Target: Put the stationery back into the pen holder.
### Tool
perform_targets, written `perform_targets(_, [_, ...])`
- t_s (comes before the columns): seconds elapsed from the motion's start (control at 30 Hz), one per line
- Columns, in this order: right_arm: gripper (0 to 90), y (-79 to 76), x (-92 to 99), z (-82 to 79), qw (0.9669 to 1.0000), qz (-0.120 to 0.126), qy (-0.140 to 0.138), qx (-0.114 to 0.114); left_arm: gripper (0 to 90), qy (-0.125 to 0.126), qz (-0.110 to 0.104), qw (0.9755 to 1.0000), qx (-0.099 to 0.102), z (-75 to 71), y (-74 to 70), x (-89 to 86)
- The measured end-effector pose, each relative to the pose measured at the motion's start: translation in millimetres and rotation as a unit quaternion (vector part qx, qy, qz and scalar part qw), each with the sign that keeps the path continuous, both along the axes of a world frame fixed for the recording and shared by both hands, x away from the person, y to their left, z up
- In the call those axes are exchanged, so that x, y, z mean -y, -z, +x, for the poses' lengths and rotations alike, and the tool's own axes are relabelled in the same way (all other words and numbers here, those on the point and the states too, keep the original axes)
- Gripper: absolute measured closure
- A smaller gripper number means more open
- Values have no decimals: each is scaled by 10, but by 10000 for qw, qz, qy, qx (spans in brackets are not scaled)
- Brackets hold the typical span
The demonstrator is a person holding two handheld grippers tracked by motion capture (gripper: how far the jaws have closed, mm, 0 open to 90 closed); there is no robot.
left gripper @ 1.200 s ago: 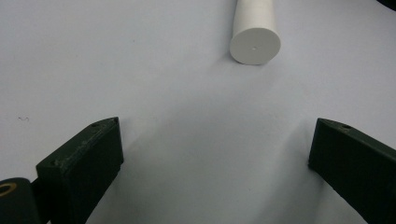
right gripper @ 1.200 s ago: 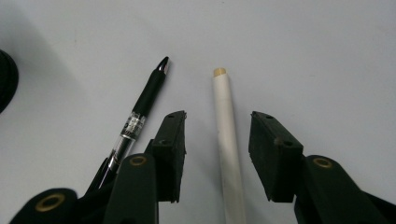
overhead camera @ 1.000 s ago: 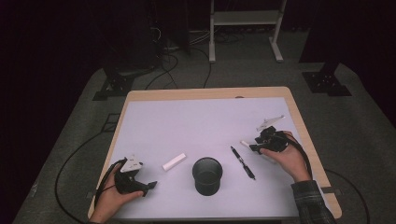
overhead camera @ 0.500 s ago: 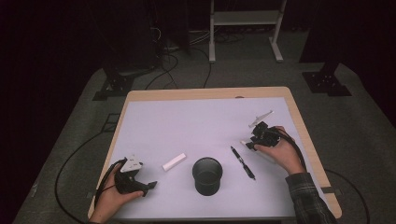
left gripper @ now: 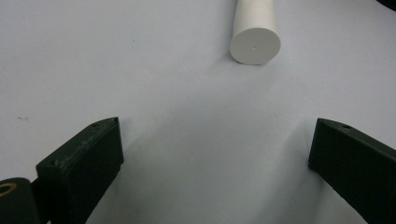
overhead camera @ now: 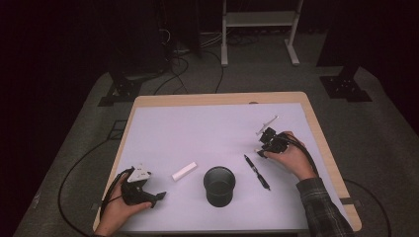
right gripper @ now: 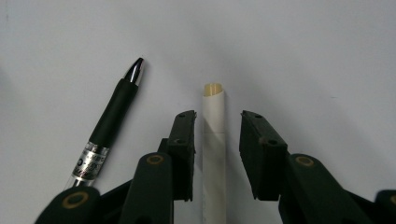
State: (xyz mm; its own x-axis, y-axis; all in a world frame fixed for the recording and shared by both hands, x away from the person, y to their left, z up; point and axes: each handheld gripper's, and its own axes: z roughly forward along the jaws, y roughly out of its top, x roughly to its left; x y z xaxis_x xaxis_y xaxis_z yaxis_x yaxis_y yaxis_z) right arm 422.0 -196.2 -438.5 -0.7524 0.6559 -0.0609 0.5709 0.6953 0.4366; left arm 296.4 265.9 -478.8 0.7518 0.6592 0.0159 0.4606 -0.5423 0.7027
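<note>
Low in the right gripper view, the right tongs (right gripper: 217,135) straddle a slim paper-wrapped stick (right gripper: 214,140) lying on the smooth white surface (right gripper: 299,56); the jaws have just been closing, with slight gaps left either side. A glossy black pen (right gripper: 109,123) lies at left. The left tongs (left gripper: 212,158) gape wide below a matte white cylinder (left gripper: 254,35).

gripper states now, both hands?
Left gripper: open, nothing between the jaws; white cylinder lies ahead.
Right gripper: jaws have just been closing around a paper-wrapped stick, pads not yet pressing; black pen beside.
</note>
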Motion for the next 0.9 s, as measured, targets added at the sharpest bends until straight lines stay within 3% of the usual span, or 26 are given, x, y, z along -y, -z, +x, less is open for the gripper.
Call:
perform_targets(0.53, [748, 60, -44, 75, 9994, -155, -29, -321, 21, -2, -9, 10000, 11, 0, 3, 1])
perform_targets(0.7, [765, 48, -62, 131, 9984, -208, 12, -529, 21, -2, -10, 10000, 10, 0, 3, 1])
perform_targets(0.9, [781, 42, -82, 139, 9978, -264, 102, -592, 21, 2, -6, 10000, 6, 2, 2, -1])
